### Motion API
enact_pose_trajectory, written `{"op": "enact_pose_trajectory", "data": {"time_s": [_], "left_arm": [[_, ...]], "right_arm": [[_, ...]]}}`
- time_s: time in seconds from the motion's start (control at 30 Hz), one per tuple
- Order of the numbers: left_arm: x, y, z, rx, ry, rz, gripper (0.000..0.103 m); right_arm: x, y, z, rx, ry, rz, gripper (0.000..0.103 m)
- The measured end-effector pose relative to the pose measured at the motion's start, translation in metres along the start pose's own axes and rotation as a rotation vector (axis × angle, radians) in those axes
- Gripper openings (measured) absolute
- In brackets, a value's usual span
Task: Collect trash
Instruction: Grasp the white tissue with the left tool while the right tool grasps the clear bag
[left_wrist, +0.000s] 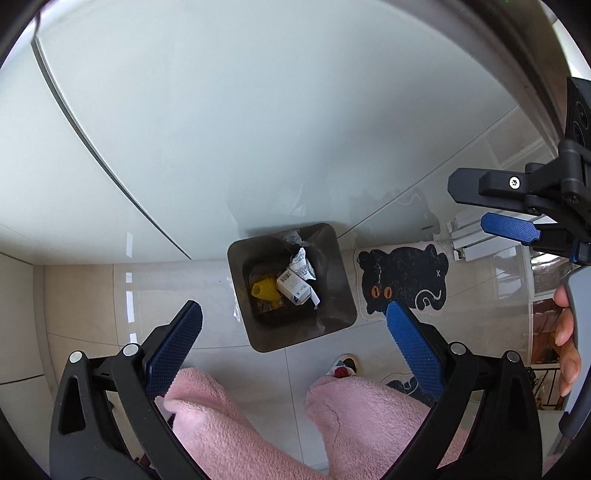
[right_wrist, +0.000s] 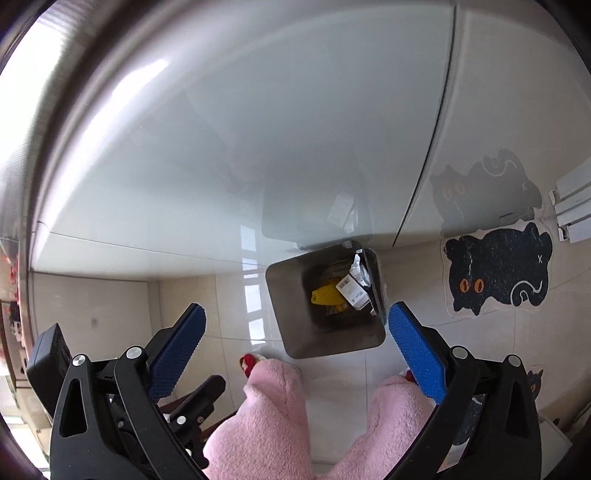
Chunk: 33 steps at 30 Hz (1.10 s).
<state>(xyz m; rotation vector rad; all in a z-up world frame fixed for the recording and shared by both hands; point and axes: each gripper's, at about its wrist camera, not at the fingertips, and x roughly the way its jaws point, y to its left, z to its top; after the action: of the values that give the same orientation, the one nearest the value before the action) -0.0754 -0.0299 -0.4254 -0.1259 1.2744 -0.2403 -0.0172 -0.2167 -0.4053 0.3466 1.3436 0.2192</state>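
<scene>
A dark square trash bin (left_wrist: 340, 314) stands on the tiled floor against a white cabinet; it also shows in the right wrist view (right_wrist: 291, 299). Inside lie a yellow mesh item (left_wrist: 263, 290), a small white box (left_wrist: 293, 290) and crumpled paper (left_wrist: 303, 264). My left gripper (left_wrist: 295, 317) is open and empty, held above the bin. My right gripper (right_wrist: 297, 321) is open and empty, also above the bin; it appears at the right edge of the left wrist view (left_wrist: 476, 206).
A black cat-shaped mat (left_wrist: 404, 277) lies right of the bin, also in the right wrist view (right_wrist: 496, 275). The person's pink-trousered legs (left_wrist: 258, 424) and slippers stand below. The glossy white cabinet front (left_wrist: 221, 129) rises behind the bin.
</scene>
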Motion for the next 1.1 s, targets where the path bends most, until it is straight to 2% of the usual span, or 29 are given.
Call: {"op": "enact_pose_trajectory", "data": {"time_s": [0.13, 0.3, 0.5, 0.63, 0.73, 0.8, 0.87, 0.93, 1.0, 1.1], "left_arm": [[-0.048, -0.007, 0.013, 0.024, -0.07, -0.007, 0.095], [-0.103, -0.017, 0.033, 0.061, -0.167, -0.032, 0.095], [-0.151, -0.022, 0.065, 0.086, -0.283, -0.068, 0.095], [-0.168, -0.018, 0.093, 0.079, -0.327, -0.063, 0.095], [-0.177, -0.013, 0.11, 0.066, -0.344, -0.075, 0.095], [-0.178, -0.012, 0.122, 0.068, -0.352, -0.069, 0.095], [-0.177, -0.01, 0.132, 0.065, -0.363, -0.069, 0.095], [-0.173, -0.01, 0.142, 0.057, -0.363, -0.081, 0.094], [-0.167, -0.01, 0.151, 0.046, -0.357, -0.097, 0.092], [-0.155, -0.011, 0.162, 0.034, -0.338, -0.117, 0.088]], "right_arm": [[-0.054, 0.01, -0.001, -0.038, -0.083, 0.011, 0.1], [-0.123, 0.021, 0.002, -0.07, -0.227, 0.029, 0.1], [-0.178, 0.034, 0.027, -0.116, -0.394, 0.021, 0.1], [-0.185, 0.037, 0.056, -0.118, -0.441, -0.015, 0.1], [-0.183, 0.04, 0.074, -0.13, -0.455, -0.074, 0.1], [-0.179, 0.038, 0.086, -0.14, -0.454, -0.073, 0.099], [-0.175, 0.038, 0.096, -0.152, -0.465, -0.088, 0.096], [-0.168, 0.039, 0.106, -0.17, -0.457, -0.093, 0.086], [-0.159, 0.04, 0.116, -0.182, -0.436, -0.081, 0.08], [-0.146, 0.043, 0.126, -0.198, -0.416, -0.086, 0.077]]}}
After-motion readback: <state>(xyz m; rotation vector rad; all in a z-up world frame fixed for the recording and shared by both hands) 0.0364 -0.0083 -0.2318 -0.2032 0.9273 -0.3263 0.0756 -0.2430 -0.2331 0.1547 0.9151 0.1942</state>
